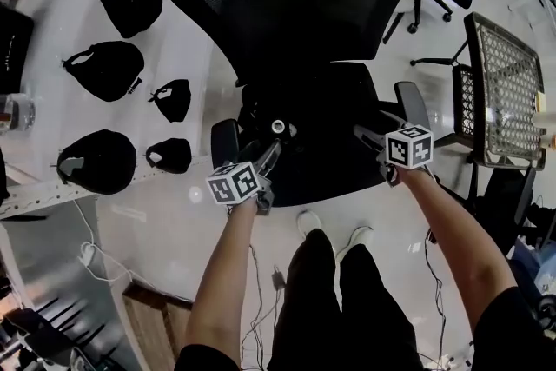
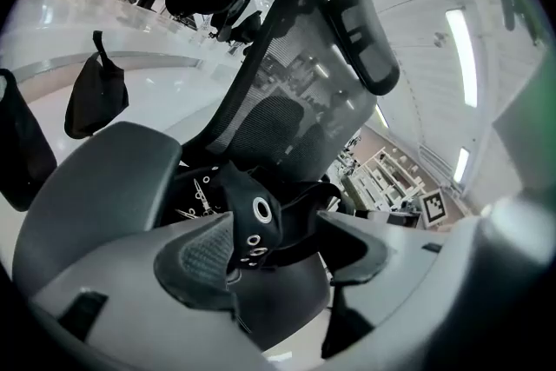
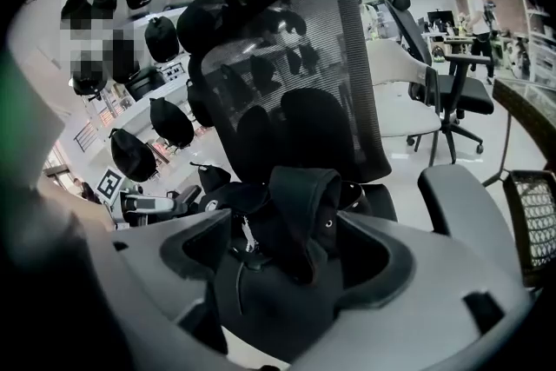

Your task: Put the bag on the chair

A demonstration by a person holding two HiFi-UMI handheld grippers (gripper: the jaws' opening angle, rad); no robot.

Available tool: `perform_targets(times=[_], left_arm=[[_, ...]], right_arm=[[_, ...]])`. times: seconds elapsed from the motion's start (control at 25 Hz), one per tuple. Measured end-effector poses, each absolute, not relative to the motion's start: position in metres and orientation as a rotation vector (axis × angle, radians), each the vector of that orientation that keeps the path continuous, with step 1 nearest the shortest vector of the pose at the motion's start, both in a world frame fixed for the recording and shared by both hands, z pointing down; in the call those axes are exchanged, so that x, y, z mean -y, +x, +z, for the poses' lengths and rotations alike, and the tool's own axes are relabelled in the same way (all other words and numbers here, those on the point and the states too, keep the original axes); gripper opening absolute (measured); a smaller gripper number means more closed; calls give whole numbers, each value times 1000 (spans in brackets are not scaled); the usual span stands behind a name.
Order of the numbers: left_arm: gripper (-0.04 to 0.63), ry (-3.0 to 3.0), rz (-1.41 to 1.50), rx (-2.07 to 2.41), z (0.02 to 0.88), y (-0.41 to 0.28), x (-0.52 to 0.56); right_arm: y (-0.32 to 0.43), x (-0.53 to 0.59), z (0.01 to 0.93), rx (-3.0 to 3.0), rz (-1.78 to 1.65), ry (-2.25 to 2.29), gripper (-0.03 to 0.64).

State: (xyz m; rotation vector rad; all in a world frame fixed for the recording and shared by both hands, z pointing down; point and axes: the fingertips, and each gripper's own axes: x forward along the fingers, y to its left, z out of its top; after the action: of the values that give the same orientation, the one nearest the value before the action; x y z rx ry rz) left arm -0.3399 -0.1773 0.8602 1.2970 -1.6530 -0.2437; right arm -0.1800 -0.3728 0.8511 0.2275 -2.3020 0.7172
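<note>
White floor runs under a black mesh chair [image 1: 304, 4]. To its left a white table [image 1: 43, 109] carries a row of other black bags [image 1: 104, 69]. More chairs stand at the far right.

The bag [image 1: 291, 109] lies slumped on the seat [image 1: 339, 169] of the chair, between the two armrests [image 1: 224, 139] and close to the backrest.

The left gripper [image 1: 271, 148] has its jaws wide apart. In the left gripper view a strap [image 2: 256, 217] with metal eyelets stands in the gap, close against the left pad, but nothing is pinching it. The right gripper [image 1: 363, 133] also has its jaws spread. In the right gripper view the folded top of the bag rises between them, and neither pad presses on it.

Judging by this, the bag is already set down and the step in hand is letting go and coming clear. To do that well:

- Keep both pairs of jaws fully apart while backing off.
- Draw each gripper back along the line it points, toward the person, rather than sideways.
- Watch the left side most, since the eyelet strap could catch on the textured pad and drag the bag toward the near edge of the seat.
- On the right, lift clear of the upright fold before moving back.
- Steer past the armrests.
- Check that the bag stays settled on the cushion.
</note>
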Motion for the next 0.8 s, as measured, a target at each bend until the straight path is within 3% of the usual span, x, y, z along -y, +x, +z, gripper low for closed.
perform_targets(times=[0.56,0.8], left_arm=[[275,1302,-311,1689,778,-298,99],[275,1311,-546,1705,698,-262,59]], right_arm=[[-105,347,762,2328,757,318,365],[-84,292,702,2387,760,244,365]])
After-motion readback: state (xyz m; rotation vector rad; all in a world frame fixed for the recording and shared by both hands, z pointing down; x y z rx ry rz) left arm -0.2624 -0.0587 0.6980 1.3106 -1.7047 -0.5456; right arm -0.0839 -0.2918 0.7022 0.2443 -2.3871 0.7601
